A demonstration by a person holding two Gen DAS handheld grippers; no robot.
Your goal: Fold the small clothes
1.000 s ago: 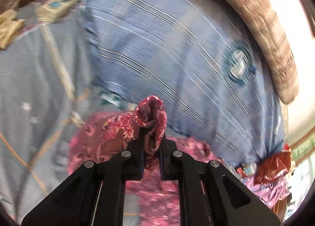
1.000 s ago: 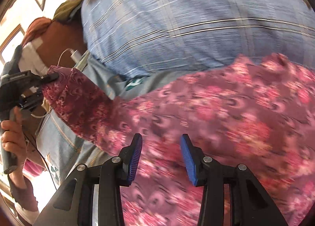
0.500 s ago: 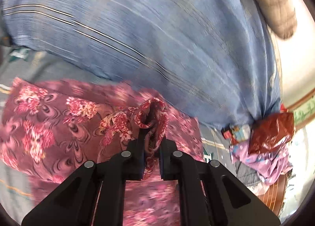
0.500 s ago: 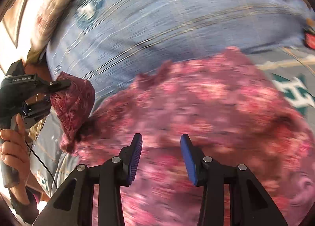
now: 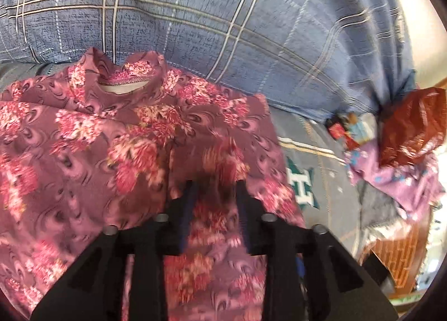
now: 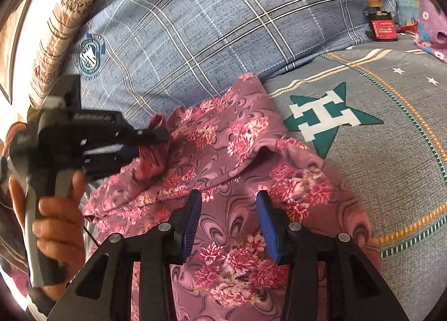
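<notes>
The left gripper point(image 5: 215, 185) has just been opening; its jaws are standing narrowly apart over the floral top point(image 5: 111, 136), with cloth lying between them but, as far as the blur allows, not pinched. In the right wrist view a fold of the top is bunching against its fingers point(image 6: 151, 136), and a hand point(image 6: 53, 209) is gripping its handle. The right gripper point(image 6: 227, 201) is hovering partly open just above the top, holding nothing. The top is lying on the bed point(image 6: 391, 153), its collar end against the plaid pillow point(image 5: 223, 13). The lower part of the top is cut off behind both grippers. At the bed's far edge a red bag point(image 5: 410, 125) is sitting on purple cloth point(image 5: 396, 181); its contents are not showing.
</notes>
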